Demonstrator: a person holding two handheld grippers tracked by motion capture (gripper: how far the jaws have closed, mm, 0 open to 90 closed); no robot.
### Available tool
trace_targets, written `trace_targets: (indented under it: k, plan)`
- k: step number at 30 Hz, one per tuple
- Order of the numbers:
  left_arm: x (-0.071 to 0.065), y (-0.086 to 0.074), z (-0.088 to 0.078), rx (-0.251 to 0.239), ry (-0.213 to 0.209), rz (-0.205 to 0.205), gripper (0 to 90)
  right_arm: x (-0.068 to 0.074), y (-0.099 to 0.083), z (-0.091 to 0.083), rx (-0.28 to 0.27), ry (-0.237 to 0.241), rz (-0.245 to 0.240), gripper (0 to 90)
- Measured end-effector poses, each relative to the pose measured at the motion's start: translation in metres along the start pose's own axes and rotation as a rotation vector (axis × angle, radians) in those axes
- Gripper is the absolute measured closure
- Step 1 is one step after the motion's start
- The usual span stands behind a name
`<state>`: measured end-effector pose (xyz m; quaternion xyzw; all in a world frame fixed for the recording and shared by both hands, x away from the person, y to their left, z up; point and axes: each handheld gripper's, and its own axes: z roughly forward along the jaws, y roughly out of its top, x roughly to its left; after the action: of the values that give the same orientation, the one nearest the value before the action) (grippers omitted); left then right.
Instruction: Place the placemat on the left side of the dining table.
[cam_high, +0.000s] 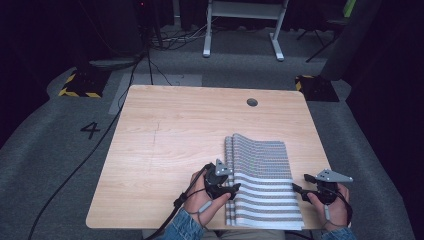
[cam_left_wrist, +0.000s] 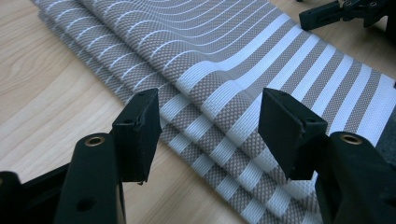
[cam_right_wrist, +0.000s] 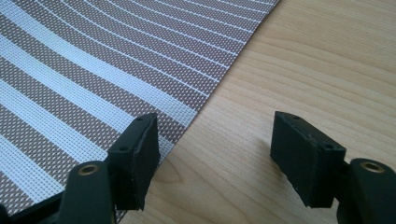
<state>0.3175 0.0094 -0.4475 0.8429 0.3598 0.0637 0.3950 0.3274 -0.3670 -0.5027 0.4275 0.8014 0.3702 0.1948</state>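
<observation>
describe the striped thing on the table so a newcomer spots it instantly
On the light wooden table, look at the near right part, between the two hand-held grippers. There lies a folded woven placemat, grey-brown with white stripes, its folded layers stacked along its left edge. It is the only patterned item on the bare wood.

Bright evenly lit tabletop, dark surroundings, sharp close-ups

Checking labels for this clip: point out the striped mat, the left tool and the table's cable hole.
striped mat (cam_high: 265, 165), high view, middle of its top layer
left tool (cam_left_wrist: 210, 130), left gripper view, midway between its fingertips
cable hole (cam_high: 252, 102), high view, its centre
</observation>
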Motion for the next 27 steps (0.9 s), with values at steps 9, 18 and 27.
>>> trace_targets:
  k: [9,18,27]
  plan:
    - [0.001,-0.001,0.016,0.014,-0.044,-0.041,38.5,0.000,0.000,0.000,-0.001,0.001,-0.001,32.8]
    - [-0.002,-0.003,0.028,0.051,-0.053,-0.041,31.5,0.000,0.000,0.000,-0.004,0.003,0.005,32.8]
    - [-0.014,-0.007,0.045,0.087,-0.075,-0.024,21.7,0.000,0.000,0.000,-0.003,0.002,0.004,32.8]
